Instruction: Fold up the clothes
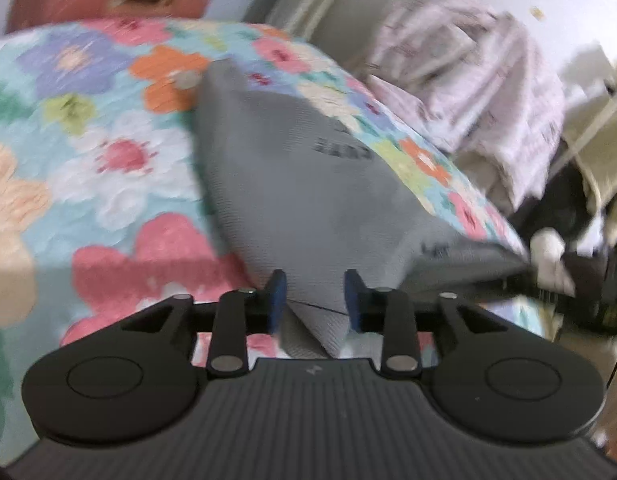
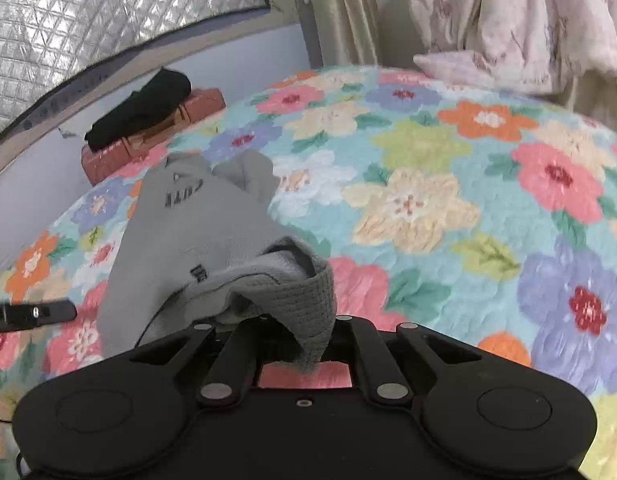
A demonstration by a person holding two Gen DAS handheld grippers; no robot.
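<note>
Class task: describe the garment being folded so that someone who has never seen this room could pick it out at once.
Start from the flowered quilt covering the bed. On its left part lies a plain grey garment with small dark lettering, one edge draped over the right tool. Unlike the black item on the red case behind it, it is pale grey.

The gray cloth has dark letters printed on it, out past the fingers. They look like "CITY", but they are too blurry to read for sure. A small dark tag nearer the fingers cannot be read.
</note>
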